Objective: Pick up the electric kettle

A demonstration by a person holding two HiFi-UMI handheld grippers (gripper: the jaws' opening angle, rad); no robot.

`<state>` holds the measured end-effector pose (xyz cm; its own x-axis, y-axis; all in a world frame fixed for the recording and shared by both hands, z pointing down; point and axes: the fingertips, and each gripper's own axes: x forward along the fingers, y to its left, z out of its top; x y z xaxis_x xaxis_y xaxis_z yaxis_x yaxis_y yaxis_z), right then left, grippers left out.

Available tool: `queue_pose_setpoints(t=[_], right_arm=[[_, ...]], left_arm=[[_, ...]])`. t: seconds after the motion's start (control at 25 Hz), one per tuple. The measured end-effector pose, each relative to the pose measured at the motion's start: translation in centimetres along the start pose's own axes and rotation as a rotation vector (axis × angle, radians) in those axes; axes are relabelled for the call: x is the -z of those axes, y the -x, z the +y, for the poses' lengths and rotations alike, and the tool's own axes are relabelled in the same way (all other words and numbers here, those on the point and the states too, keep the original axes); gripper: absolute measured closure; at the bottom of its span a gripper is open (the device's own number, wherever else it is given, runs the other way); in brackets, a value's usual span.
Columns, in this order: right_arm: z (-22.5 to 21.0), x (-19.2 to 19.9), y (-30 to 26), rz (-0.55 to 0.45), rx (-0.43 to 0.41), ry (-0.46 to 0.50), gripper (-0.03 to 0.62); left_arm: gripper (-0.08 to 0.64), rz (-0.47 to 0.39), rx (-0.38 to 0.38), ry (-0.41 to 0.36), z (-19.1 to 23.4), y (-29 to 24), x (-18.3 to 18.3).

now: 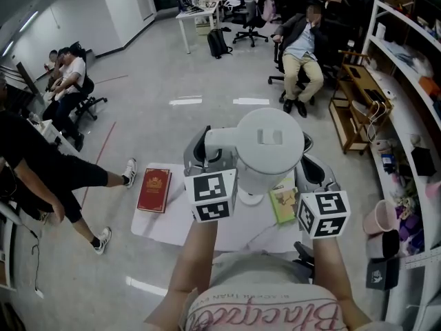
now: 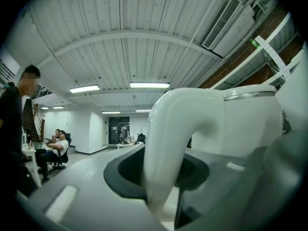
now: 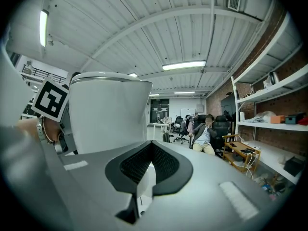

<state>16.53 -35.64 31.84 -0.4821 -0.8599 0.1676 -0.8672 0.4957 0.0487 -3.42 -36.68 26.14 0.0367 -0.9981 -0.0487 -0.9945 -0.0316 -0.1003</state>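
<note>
One electric kettle (image 1: 269,147), lid closed, is in the air over the white table (image 1: 155,226). The left gripper (image 1: 207,143) pinches its handle (image 2: 163,143). The right gripper (image 3: 144,177), jaws pressed together, is just right of the kettle. On the table lie one red book (image 1: 154,190) at the left and one green booklet (image 1: 283,204) at the right.

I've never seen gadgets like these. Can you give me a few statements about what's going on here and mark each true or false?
1. The left gripper is clamped on the kettle's handle. True.
2. The kettle is red. False: it is white.
3. A red book lies on the small white table. True.
4. The right gripper has the kettle's body between its jaws. False: the body stands beside them.
</note>
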Motion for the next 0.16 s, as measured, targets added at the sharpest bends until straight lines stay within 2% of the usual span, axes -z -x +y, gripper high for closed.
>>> queue_pose_setpoints(t=[0.16], right_arm=[[-0.04, -0.20, -0.22, -0.002, -0.002, 0.000, 0.569]], left_arm=[[0.446, 0.002, 0.000, -0.004, 0.13, -0.18, -0.09]])
